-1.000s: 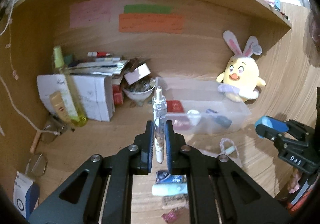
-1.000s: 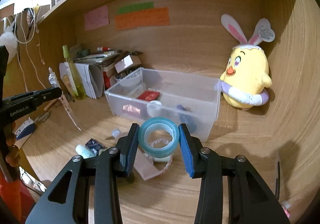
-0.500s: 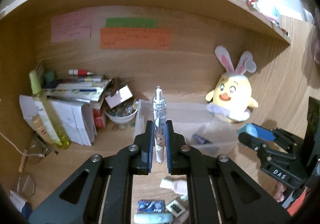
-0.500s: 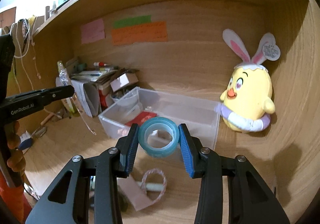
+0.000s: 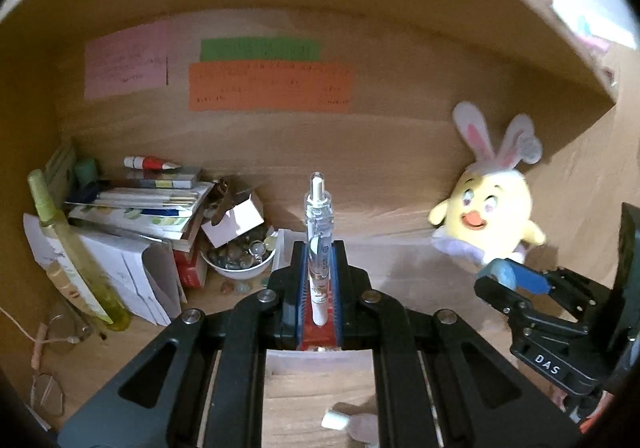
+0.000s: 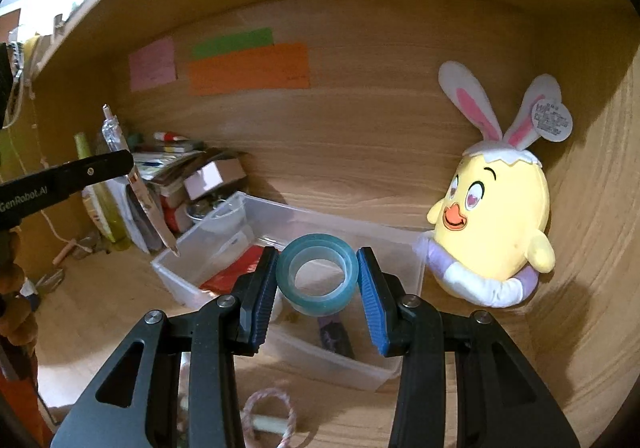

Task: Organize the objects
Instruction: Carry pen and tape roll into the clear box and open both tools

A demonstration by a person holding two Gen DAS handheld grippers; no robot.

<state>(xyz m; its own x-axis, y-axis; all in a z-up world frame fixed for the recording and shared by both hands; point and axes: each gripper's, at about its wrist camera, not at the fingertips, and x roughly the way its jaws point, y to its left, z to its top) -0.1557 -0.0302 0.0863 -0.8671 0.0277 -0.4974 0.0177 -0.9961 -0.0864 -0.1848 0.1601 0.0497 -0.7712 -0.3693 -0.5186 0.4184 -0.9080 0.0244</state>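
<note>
Leftmost, well to the left of the left gripper (image 5: 318, 280), a tall yellow-green bottle (image 5: 76, 260) leans against a stack of papers and books (image 5: 136, 208) with a red-and-white marker (image 5: 150, 163) lying on top; nearer the gripper, still to its left, a white bowl of glass pebbles (image 5: 240, 256) sits by a small open cardboard box (image 5: 236, 216); the left gripper's blue-padded jaws are nearly closed and pinch a clear pen (image 5: 319, 248) at its lower barrel, the pen standing upright with its white end above the jaws; under and beyond those jaws lies the clear plastic bin (image 5: 400, 260), so the pen hangs over the bin's left end; on the back wall above are a pink note (image 5: 126, 64), a green note (image 5: 260, 50) and an orange note (image 5: 270, 86); to the right, a yellow chick plush with rabbit ears (image 5: 488, 216) stands at the bin's far right corner; at the right edge the right gripper (image 6: 318, 280) comes in, its jaws spread about a roll's width and gripping a teal tape roll (image 6: 318, 274) by its outer sides, the hole facing the camera; from the right wrist view, the roll hangs over the bin's middle, above a red packet (image 6: 236, 276) and a dark item (image 6: 336, 338) inside; below that gripper, on the wooden desk (image 6: 104, 312), lies a loop of pink-and-white string (image 6: 268, 414).
</note>
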